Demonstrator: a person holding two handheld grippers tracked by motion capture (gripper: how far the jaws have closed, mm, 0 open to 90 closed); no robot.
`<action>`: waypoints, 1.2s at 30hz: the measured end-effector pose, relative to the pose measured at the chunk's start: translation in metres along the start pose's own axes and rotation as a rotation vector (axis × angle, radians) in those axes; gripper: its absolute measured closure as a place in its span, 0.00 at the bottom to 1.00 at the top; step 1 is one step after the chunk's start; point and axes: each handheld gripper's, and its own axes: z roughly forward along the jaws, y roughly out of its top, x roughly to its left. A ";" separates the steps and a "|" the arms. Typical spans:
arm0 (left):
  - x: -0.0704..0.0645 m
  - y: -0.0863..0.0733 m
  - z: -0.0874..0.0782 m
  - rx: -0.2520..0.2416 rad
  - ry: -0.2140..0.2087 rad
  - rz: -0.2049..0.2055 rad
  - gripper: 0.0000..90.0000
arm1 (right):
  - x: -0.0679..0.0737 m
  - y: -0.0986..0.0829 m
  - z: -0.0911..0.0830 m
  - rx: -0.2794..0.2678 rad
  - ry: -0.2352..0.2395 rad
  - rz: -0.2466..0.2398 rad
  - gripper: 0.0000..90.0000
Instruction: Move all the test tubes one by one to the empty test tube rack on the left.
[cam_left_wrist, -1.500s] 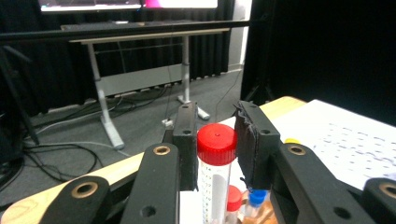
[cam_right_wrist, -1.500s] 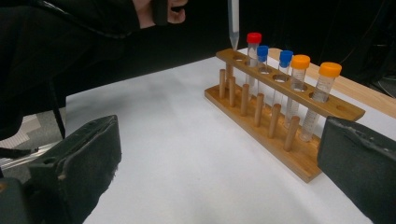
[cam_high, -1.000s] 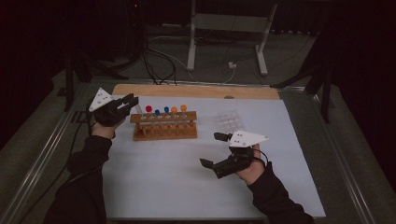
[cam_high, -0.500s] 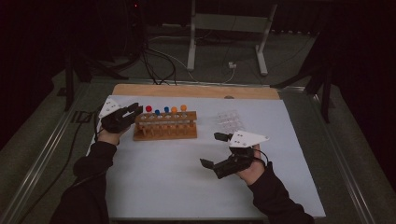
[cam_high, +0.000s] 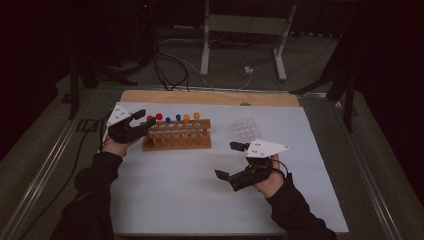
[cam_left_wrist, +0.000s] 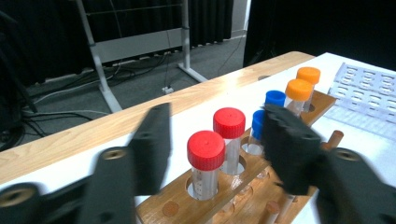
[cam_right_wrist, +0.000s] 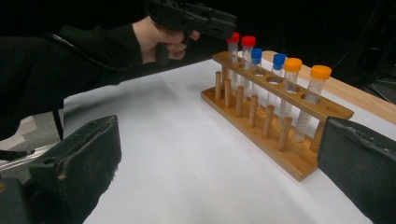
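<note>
Left gripper (cam_high: 136, 124) moved rightward, now at rack (cam_high: 176, 141) left end, jaws wide apart astride nearest red tube (cam_left_wrist: 206, 163), nothing gripped. Probable next: close, extract. Right gripper (cam_high: 231, 161) idle, wide open, empty.

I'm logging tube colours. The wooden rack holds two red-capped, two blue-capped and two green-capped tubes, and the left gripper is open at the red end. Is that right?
Not quite: no caps are green. The last two tubes have orange caps, as the left gripper view shows. The rest holds: the rack has two red-capped tubes and two blue-capped tubes, and the left gripper is open at the red end.
</note>
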 end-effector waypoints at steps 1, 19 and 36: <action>0.000 0.002 -0.002 0.009 -0.011 -0.008 0.32 | 0.000 0.000 0.000 -0.001 -0.001 -0.001 0.00; -0.032 0.014 -0.052 0.021 -0.143 -0.064 0.00 | 0.000 -0.002 -0.004 0.004 -0.015 0.007 0.00; -0.081 -0.021 -0.056 0.078 -0.326 -0.020 0.00 | -0.001 -0.012 -0.007 0.018 -0.015 0.017 0.00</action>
